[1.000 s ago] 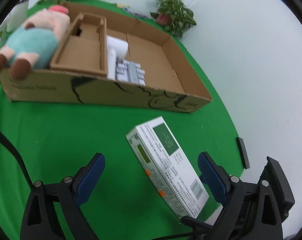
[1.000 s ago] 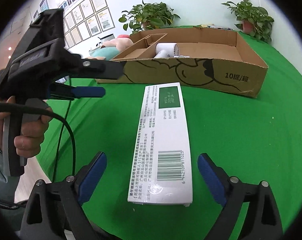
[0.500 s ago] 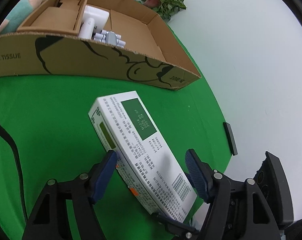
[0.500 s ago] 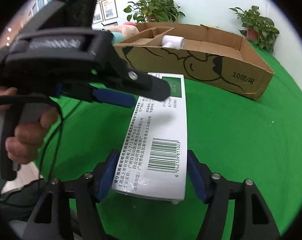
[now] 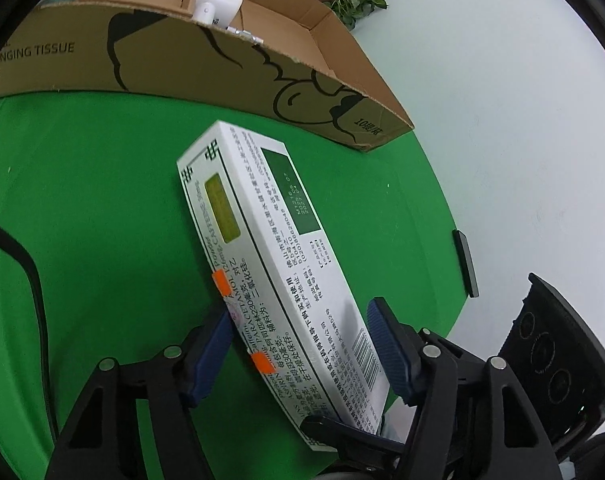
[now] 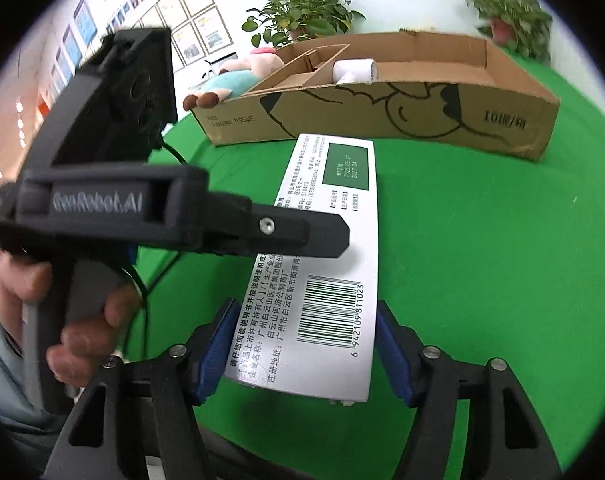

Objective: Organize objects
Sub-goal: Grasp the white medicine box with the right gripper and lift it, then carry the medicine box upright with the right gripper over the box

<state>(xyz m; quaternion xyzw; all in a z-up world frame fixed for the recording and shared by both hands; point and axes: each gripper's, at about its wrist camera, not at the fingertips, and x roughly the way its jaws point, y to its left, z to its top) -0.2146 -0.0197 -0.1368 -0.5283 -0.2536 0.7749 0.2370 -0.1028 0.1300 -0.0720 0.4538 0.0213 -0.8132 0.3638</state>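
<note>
Surface: green cloth (image 6: 482,240), on which the medicine box (image 6: 330,248) lies just before the cardboard carton (image 6: 382,116).
Grip: the medicine box is pinched by both the right gripper (image 6: 302,346) and the left gripper (image 5: 300,348) (near end).
Advice: lifted level, carried over the carton wall.
Obstacles: hair dryer (image 6: 352,71), plush toy (image 6: 230,80).

My right gripper (image 6: 304,344) clamps the white medicine box (image 6: 322,276) (barcode up) on green cloth (image 6: 482,272); cardboard box (image 6: 382,116) behind, left gripper (image 6: 182,220) alongside.
</note>
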